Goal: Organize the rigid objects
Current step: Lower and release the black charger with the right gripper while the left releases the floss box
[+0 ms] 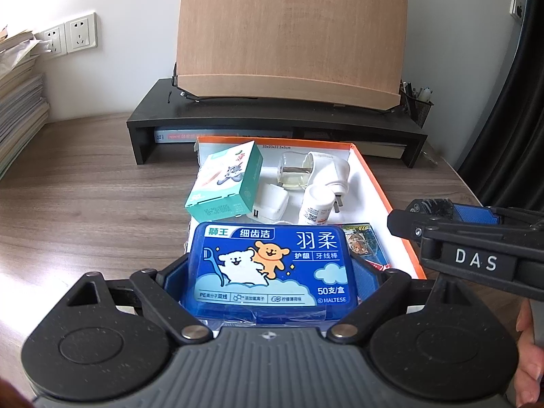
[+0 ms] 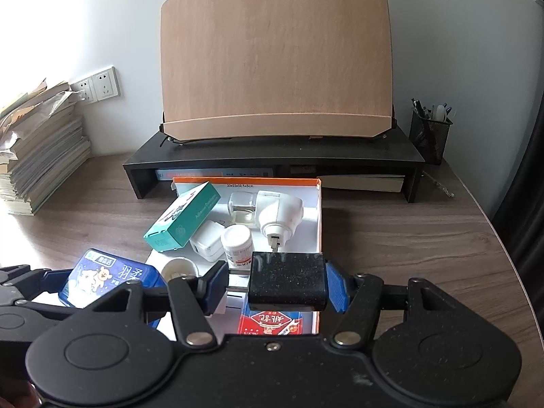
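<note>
Blue pads of your left gripper [image 1: 268, 272] are clamped on the dental floss pick box [image 1: 270, 265], held level over the near end of the orange-rimmed tray [image 1: 384, 187]. Your right gripper [image 2: 275, 287], level just to the right over the same end, holds a black speckled block [image 2: 287, 280] between its pads.
</note>
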Action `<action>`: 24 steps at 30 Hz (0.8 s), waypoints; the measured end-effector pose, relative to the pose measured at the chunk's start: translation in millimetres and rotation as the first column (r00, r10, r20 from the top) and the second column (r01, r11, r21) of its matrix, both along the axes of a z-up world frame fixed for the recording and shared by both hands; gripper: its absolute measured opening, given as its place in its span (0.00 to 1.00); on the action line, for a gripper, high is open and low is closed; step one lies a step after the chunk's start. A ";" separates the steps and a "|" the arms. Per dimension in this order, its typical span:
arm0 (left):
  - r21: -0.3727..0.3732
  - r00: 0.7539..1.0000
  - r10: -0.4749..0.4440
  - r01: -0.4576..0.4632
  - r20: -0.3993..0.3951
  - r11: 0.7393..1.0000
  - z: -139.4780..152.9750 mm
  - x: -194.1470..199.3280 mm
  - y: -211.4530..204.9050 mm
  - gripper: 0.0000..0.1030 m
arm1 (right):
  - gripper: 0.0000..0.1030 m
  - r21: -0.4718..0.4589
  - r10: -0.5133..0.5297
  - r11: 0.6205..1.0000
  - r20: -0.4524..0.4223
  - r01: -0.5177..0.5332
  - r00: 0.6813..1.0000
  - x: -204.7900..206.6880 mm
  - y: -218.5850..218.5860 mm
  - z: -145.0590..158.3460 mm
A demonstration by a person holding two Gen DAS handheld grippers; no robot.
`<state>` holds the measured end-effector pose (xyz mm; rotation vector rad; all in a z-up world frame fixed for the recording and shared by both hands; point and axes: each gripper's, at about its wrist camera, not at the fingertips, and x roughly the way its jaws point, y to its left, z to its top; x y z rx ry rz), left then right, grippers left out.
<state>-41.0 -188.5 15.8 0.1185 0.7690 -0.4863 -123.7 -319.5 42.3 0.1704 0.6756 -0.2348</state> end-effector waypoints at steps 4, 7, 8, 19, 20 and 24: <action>0.005 1.000 0.004 -0.004 -0.009 1.000 -2.4 1.4 -0.3 0.91 | 0.71 0.002 0.004 1.000 -0.012 -0.004 1.000 3.6 -0.7 -3.6; 0.005 1.000 0.009 -0.009 -0.016 1.000 -3.9 2.3 0.2 0.91 | 0.71 0.002 0.011 1.000 -0.017 -0.011 1.000 5.8 -0.6 -5.3; 0.004 1.000 0.009 -0.008 -0.019 1.000 -4.3 2.4 0.2 0.91 | 0.71 0.002 0.013 1.000 -0.020 -0.013 1.000 7.1 -0.8 -6.2; 0.001 0.999 0.000 0.000 -0.039 1.000 -8.7 3.9 -1.8 0.91 | 0.71 0.005 0.023 1.000 -0.048 -0.023 0.999 16.9 -1.8 -16.5; 0.002 0.999 0.000 0.000 -0.039 1.000 -9.0 4.0 -2.0 0.91 | 0.71 0.006 0.025 1.000 -0.049 -0.025 0.998 17.6 -2.1 -16.8; 0.003 0.999 0.002 -0.002 -0.044 1.000 -9.4 4.5 -3.1 0.91 | 0.73 0.002 0.030 1.000 -0.033 -0.030 0.999 19.8 -3.1 -16.9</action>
